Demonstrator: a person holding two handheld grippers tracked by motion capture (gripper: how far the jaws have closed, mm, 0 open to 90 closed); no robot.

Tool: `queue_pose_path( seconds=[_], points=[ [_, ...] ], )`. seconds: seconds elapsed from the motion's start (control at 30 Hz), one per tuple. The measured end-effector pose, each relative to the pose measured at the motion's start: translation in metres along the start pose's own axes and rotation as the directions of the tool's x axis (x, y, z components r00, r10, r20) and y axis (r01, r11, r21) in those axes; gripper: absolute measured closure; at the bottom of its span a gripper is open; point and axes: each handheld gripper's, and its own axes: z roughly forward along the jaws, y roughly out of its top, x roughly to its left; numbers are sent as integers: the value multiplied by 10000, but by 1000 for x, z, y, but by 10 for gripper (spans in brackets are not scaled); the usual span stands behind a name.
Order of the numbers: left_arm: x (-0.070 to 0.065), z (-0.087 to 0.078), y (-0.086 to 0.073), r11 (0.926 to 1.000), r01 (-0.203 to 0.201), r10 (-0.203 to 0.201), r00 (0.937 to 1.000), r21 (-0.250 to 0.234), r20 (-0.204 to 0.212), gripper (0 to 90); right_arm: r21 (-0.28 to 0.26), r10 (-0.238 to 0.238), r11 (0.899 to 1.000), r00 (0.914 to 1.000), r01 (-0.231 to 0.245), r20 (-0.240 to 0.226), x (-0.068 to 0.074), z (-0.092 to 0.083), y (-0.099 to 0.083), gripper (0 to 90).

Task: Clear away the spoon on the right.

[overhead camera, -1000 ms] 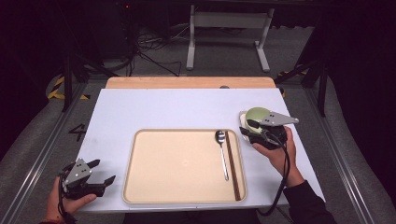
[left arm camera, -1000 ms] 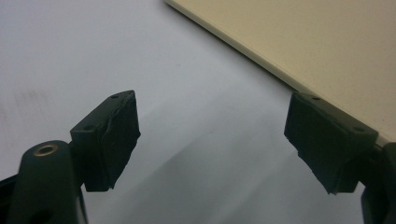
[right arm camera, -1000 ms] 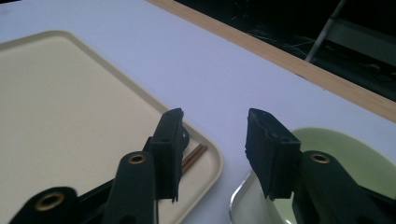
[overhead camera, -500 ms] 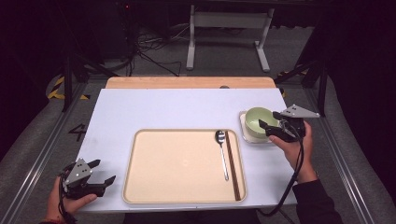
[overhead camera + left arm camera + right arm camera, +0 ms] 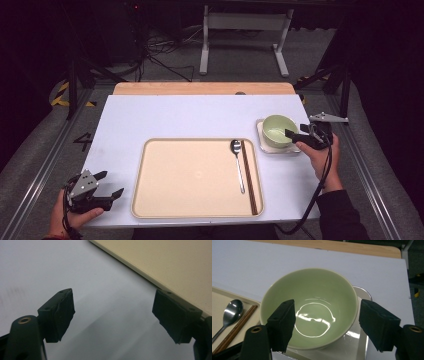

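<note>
The right gripper point(image 5: 296, 137) stands released, its jaws wide and empty, just off the near right side of the green bowl point(image 5: 278, 130); in the right gripper view one pad point(image 5: 282, 323) shows in front of the bowl point(image 5: 312, 307) and the other point(image 5: 378, 323) off its right side, neither pressing on it; the jaws have just been opening, and nothing is clamped between them. The left gripper point(image 5: 109, 184) rests released too, low at the table's near left corner, its jaws point(image 5: 112, 315) wide over bare table beside the edge of the tray point(image 5: 160, 262).

The bowl sits on a small square metal dish point(image 5: 261, 135), to the right of the beige tray point(image 5: 150, 200), on which a spoon point(image 5: 237, 160) and a pair of chopsticks point(image 5: 248, 175) lie along the right side.

The bowl looks glazed ceramic: stiff, fairly heavy for its size, smooth and likely slippery, and apt to chip if knocked; the best hold is probably across the rim, one pad inside the wall and one outside, squeezed firmly and lifted level; the dish beneath may slide or come along.

Against a second ago, the right gripper no longer covers the bowl from above; it has drawn off to the right and toward the table's edge, leaving the bowl plain on the dish; the left hand and the tray's contents lie as they did.
</note>
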Motion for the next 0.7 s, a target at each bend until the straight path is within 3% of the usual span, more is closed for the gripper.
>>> queue_pose_path(
  seconds=[0.2,0.47,0.57,0.7],
  points=[
    [-1,0,0,10000,-12,12,10000,38,-4,190,442,1140,9928,9920,-1117,-547,-18,15,-9,359],
    [0,1,0,10000,1,-1,10000,62,16,190,857,1818,9809,9799,-1748,-819,-28,33,-16,477],
    [0,1,0,10000,13,-13,10000,37,-10,190,897,2325,9710,9623,-2215,-1408,-34,38,-21,507],
    [2,2,0,10000,59,-59,10000,11,27,190,1045,2419,9679,9599,-2285,-1414,-35,40,-22,551]
  ],
)
